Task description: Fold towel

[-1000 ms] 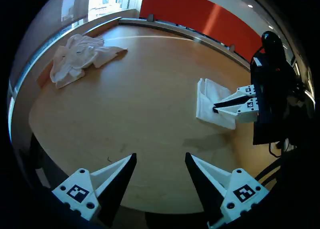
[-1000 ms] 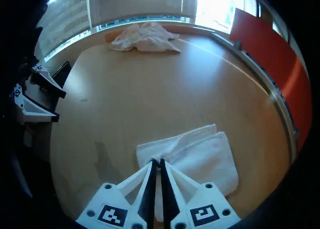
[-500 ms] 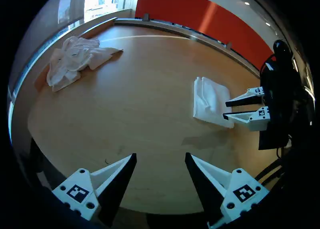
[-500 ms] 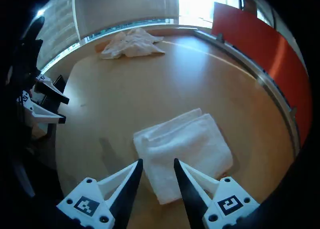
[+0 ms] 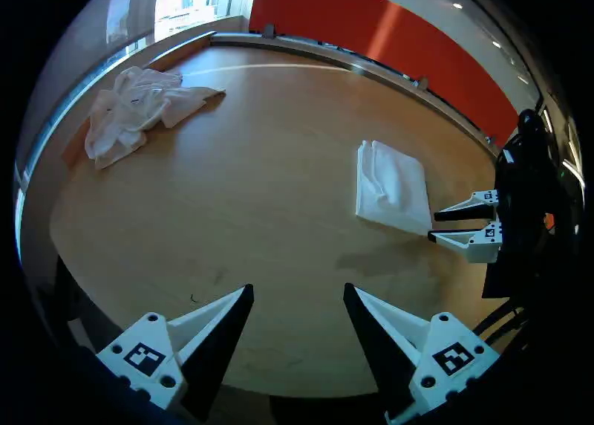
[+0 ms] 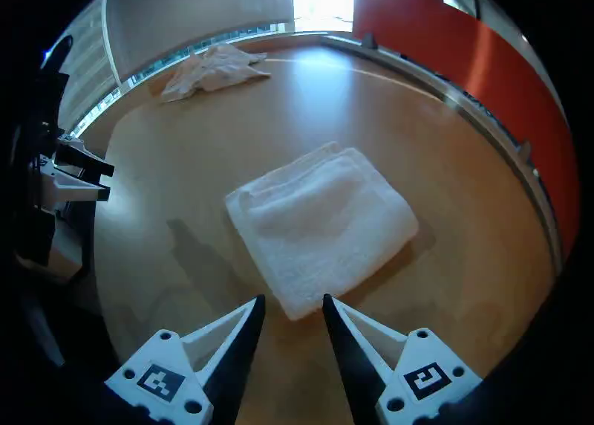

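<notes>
"While the towel lay folded into a thick rectangle on the wooden surface, where did we have our tongs?"

"We held the right tongs just short of the towel's near corner. Their fingers were parted by a modest gap, with nothing between them, and they were clear of the cloth. We held the left tongs well apart from the towel, spread wide and empty over bare wood."

"So what did we take the step in hand to be?"

"By our reckoning the fold was made, and the job was to let go cleanly. To do that well, we thought the right tongs should draw straight back from the towel. That way neither finger would snag the corner and pull the layers out of square. The edges looked fairly even to us, though the top layer sat a little rumpled toward the towel's far side. A light press there might have flattened it."

"And the heap of white cloth?"

"It lay crumpled well beyond the towel, touching nothing of ours. If more folding was wanted, we judged that the left tongs, already wide, had the clearer path to it. They would have had to keep wide of the towel on the way so as not to disturb it."
</notes>
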